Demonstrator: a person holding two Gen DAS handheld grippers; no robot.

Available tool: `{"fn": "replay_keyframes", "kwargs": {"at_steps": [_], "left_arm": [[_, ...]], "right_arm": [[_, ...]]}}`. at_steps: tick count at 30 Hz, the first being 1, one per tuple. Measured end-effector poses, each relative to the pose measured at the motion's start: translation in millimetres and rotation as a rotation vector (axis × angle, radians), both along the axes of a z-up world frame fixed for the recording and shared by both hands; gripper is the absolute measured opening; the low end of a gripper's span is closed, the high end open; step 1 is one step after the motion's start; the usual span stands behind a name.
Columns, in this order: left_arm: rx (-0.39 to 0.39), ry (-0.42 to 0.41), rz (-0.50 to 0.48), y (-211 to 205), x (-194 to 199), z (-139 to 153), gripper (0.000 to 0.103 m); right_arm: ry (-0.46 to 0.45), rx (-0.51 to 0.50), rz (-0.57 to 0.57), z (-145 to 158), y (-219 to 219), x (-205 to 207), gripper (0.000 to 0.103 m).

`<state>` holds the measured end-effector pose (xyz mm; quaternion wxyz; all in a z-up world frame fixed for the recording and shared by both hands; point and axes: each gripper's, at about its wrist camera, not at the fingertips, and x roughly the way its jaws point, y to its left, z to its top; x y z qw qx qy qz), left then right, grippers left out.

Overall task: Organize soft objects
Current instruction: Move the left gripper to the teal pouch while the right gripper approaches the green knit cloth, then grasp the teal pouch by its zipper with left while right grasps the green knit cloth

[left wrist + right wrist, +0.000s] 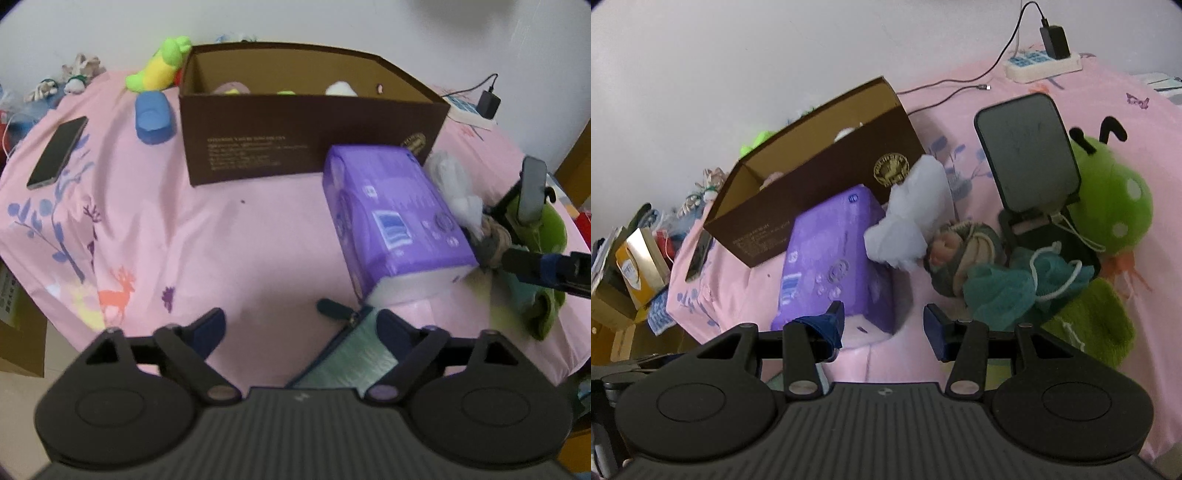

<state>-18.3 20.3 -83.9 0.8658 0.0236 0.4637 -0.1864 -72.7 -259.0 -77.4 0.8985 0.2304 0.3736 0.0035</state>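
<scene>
Brown box (310,136) as landmark; it stands open-topped on the pink cloth (184,240), a few soft things inside, only their tops showing.

My left gripper (301,326): fingers spread wide, nothing pinched. A grey-green zip pouch (351,362) lies under them, nearer the right finger, well in front of the box.

Purple tissue pack (391,218): one end against the box's front right corner, running out toward me.

White fluff (912,218) sits beside that same box corner, touching the pack. A small doll (960,254) and teal mesh bundle (1008,291) lie further right of it.

My right gripper (884,325): fingers partly apart, empty, hovering over the pack's near end.

Green plush (1115,199) far right of box. Blue foam piece (153,118) and green-yellow plush (159,66) at the box's left end.
</scene>
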Motion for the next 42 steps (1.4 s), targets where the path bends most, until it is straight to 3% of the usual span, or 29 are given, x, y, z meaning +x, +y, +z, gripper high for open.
{"fn": "replay_keyframes", "kwargs": {"at_steps": [10,18,26,33,37,42], "left_arm": [[-0.019,0.072,-0.055,-9.6,-6.8,-15.2,0.094],[-0.014,0.078,-0.08,-11.1,-7.9,-17.4,0.094],[0.034,0.055,-0.146,-20.9,-16.4,-24.1,0.094],[0.06,0.056,-0.173,-26.7,-19.8,-32.4,0.094],[0.064,0.061,-0.186,-27.5,-20.8,-36.4,0.094],[0.081,0.068,-0.203,-31.8,-20.1,-41.2,0.094]], "right_arm": [[0.047,0.034,0.0,-13.2,2.7,-7.2,0.032],[0.043,0.043,-0.026,-9.1,-2.5,-15.8,0.032],[0.005,0.027,-0.129,2.9,-28.1,-32.9,0.032],[-0.02,-0.053,-0.253,8.7,-51.3,-55.5,0.032],[-0.021,-0.071,-0.341,9.7,-71.0,-68.2,0.032],[0.031,-0.116,-0.368,-1.8,-88.6,-69.8,0.032]]}}
